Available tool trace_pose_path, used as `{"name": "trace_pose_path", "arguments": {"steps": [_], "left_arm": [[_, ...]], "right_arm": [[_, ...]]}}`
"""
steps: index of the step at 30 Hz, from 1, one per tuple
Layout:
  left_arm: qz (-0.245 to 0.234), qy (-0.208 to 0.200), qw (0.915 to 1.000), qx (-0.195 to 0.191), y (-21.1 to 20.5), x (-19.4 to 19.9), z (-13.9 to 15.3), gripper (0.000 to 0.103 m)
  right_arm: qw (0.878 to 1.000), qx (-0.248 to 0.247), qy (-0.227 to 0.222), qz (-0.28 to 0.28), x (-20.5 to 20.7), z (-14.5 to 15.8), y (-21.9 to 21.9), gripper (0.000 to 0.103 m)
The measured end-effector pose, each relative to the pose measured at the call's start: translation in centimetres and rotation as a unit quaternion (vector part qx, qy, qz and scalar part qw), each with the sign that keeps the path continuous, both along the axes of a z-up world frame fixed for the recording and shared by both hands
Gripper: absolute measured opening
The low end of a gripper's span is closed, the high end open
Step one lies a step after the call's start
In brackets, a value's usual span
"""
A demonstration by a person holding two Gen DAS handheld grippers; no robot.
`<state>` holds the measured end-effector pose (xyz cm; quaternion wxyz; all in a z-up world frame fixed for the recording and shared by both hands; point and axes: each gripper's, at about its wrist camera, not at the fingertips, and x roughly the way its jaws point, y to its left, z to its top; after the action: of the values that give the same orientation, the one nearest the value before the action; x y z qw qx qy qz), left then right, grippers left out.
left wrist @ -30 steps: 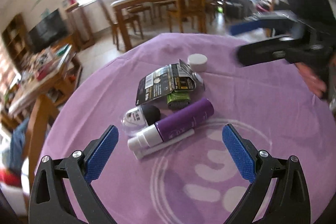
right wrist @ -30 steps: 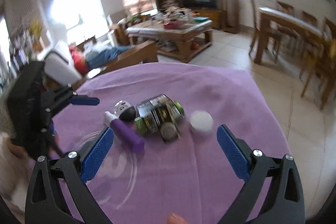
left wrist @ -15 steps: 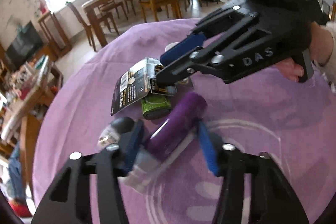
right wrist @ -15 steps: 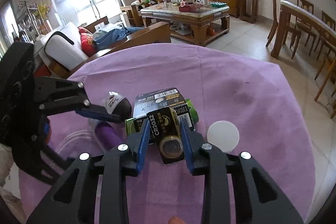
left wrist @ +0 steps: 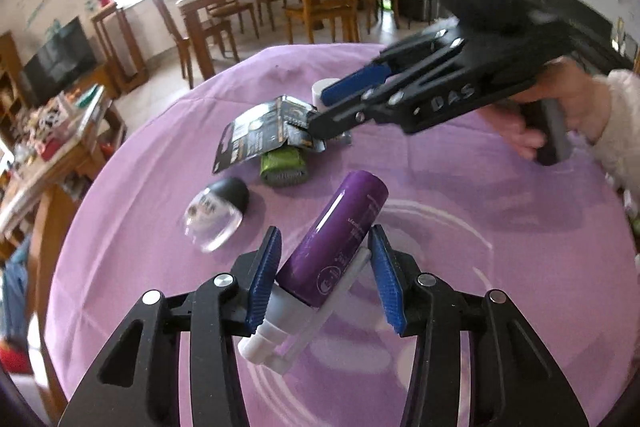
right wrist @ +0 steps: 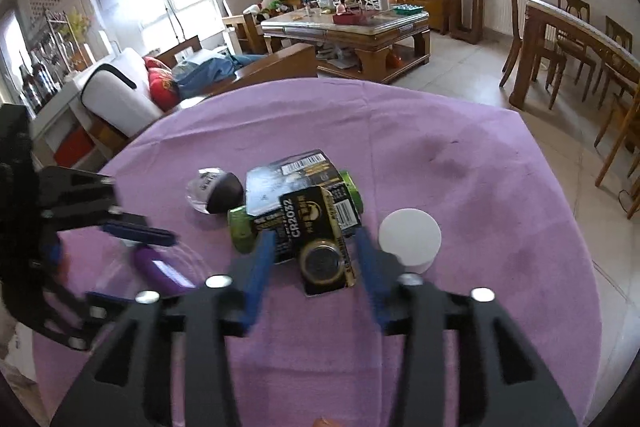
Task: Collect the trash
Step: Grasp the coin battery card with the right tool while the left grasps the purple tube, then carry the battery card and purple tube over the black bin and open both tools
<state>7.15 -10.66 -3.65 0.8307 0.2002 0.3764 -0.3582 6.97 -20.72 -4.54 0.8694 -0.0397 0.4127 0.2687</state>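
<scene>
Bottle [left wrist: 340, 239] between left tongs [left wrist: 326, 271], seemingly gripped

I see a purple tube [left wrist: 340, 243] tilted at lower centre, a battery card [right wrist: 320, 239] mid-frame, a white cap [right wrist: 410, 235] right of it.

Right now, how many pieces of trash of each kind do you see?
Purple cylindrical tube, white cap: 1
White plastic stick: 1
Clear glass bottle, black cap: 1
Green cylinder: 1
Black battery cards: 2
White round lid: 1
Total: 7
</scene>
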Motion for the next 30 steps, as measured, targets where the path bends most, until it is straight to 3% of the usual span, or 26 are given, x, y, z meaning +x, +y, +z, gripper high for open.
{"name": "trace_pose_path", "arguments": {"steps": [4, 7, 10, 15, 25, 30], "left_arm": [[0.024, 0.009, 0.9991, -0.034, 1.8, -1.1, 0.8, 0.045], [0.038, 0.016, 0.9973, -0.062, 2.9, -1.4, 1.2, 0.043], [0.048, 0.015, 0.9962, -0.07, 3.3, -1.3, 1.4, 0.035], [0.053, 0.015, 0.9942, -0.092, 2.9, -1.0, 1.8, 0.034], [0.037, 0.008, 0.9911, -0.128, 0.2, -2.5, 3.7, 0.033], [-0.019, 0.0, 0.9886, -0.149, -5.5, -4.1, 5.8, 0.033]], "right_arm": [[1.0, -0.011, 0.016, 0.006, 1.0, -0.7, 0.8, 0.045], [1.0, -0.02, 0.014, 0.015, 0.7, -1.1, 1.5, 0.031], [0.999, -0.021, 0.016, 0.017, -0.1, -1.2, 1.7, 0.031], [1.0, 0.017, 0.003, 0.002, -2.6, 0.2, 0.3, 0.03], [0.985, 0.13, -0.082, -0.072, -12.7, 6.3, -8.2, 0.03], [0.963, 0.171, -0.122, -0.168, -18.0, 7.8, -16.0, 0.03]]}}
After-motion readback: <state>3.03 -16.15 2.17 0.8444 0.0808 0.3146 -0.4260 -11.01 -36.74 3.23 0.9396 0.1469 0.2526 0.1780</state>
